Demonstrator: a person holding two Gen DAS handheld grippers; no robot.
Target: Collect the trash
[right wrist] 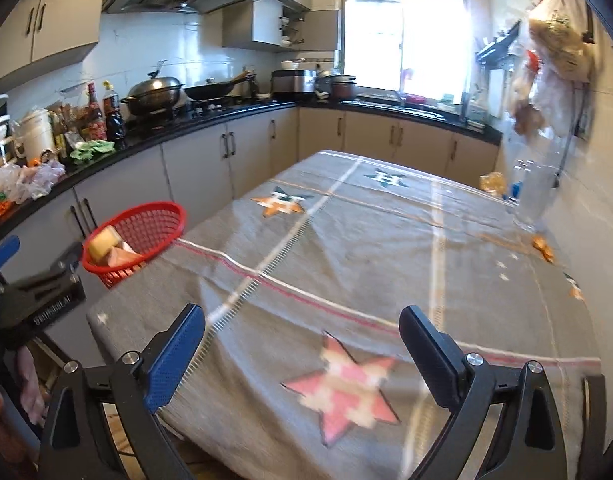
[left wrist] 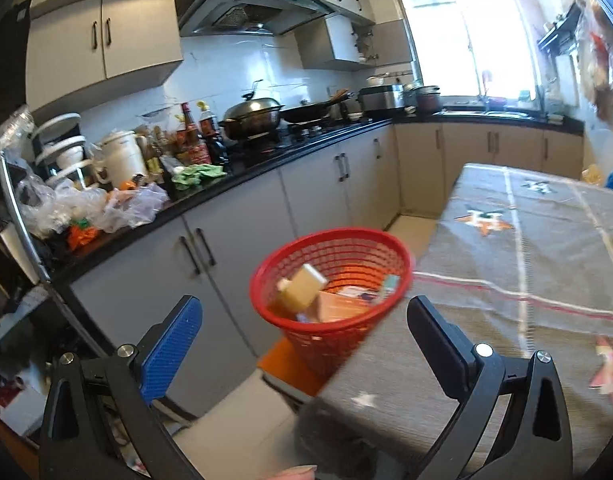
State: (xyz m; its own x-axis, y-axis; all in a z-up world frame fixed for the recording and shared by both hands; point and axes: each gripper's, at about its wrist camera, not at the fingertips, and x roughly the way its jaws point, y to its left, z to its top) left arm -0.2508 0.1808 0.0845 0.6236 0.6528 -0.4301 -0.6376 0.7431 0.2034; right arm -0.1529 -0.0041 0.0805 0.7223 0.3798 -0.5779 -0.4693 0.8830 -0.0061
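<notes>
A red mesh trash basket [left wrist: 348, 246] stands beside the table's left edge; it also shows in the right wrist view [right wrist: 162, 216]. A pale yellow box [left wrist: 304, 290] tumbles at its mouth, above an orange carton [left wrist: 338, 306] and other packets inside. My left gripper [left wrist: 304, 340] is open and empty, just short of the basket. My right gripper [right wrist: 302, 354] is open and empty over the grey star-patterned tablecloth [right wrist: 366, 260]. The left gripper's body [right wrist: 38, 292] appears at the left of the right wrist view.
A black kitchen counter [left wrist: 266, 160] with bottles, a wok and plastic bags runs along the left and back. White cabinets [left wrist: 234, 240] stand under it. A clear plastic bottle [right wrist: 534, 188] and small orange bits [right wrist: 544, 246] sit at the table's far right. Bags hang on the right wall [right wrist: 554, 60].
</notes>
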